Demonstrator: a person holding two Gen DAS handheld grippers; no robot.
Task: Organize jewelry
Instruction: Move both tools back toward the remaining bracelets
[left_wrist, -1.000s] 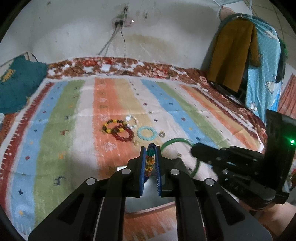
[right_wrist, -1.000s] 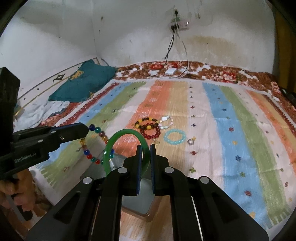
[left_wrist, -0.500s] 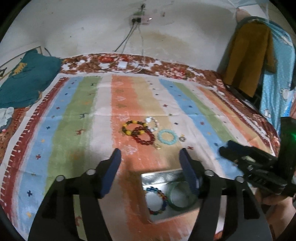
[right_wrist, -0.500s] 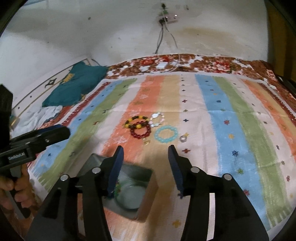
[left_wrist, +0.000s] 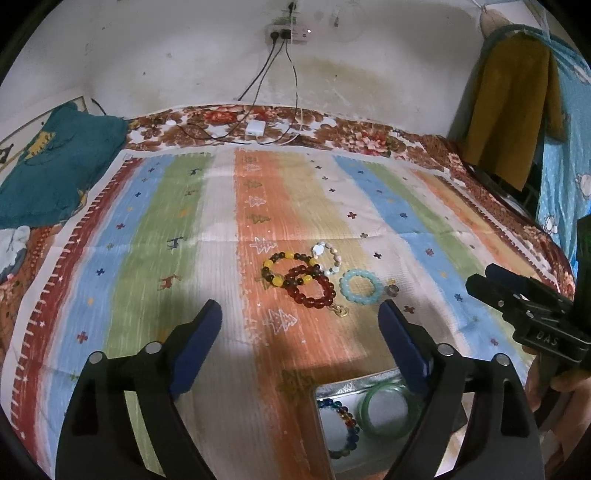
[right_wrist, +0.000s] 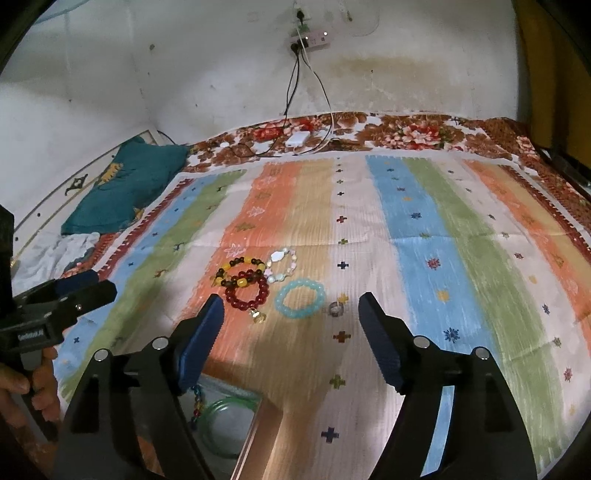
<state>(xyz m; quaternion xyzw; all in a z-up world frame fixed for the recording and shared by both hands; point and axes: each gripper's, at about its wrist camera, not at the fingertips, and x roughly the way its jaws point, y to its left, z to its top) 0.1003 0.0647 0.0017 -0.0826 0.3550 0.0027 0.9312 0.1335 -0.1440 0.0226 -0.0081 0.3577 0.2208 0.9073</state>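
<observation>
Both grippers are open and empty above the striped cloth. My left gripper (left_wrist: 299, 325) hovers near a metal box (left_wrist: 332, 391) that holds a multicoloured bead bracelet (left_wrist: 345, 424) and a green bangle (left_wrist: 388, 410). Beyond lie a dark-and-yellow bead bracelet (left_wrist: 284, 267), a red bead bracelet (left_wrist: 312, 288), a pale shell bracelet (left_wrist: 327, 254), a turquoise bracelet (left_wrist: 360, 286) and a ring (left_wrist: 391, 290). My right gripper (right_wrist: 291, 325) faces the same cluster: red bracelet (right_wrist: 251, 291), turquoise bracelet (right_wrist: 300, 298), ring (right_wrist: 335, 308). The box (right_wrist: 255, 435) shows at its lower left.
A teal cushion (left_wrist: 55, 166) lies at the far left. A white charger (left_wrist: 255, 128) and cables lie by the far wall under a socket. Clothes (left_wrist: 513, 103) hang at the right. The striped cloth ends in a floral border on the far side.
Both grippers opened, dropping the bead bracelet and the green bangle into the box, then drew back and lifted toward the bracelets on the cloth.
</observation>
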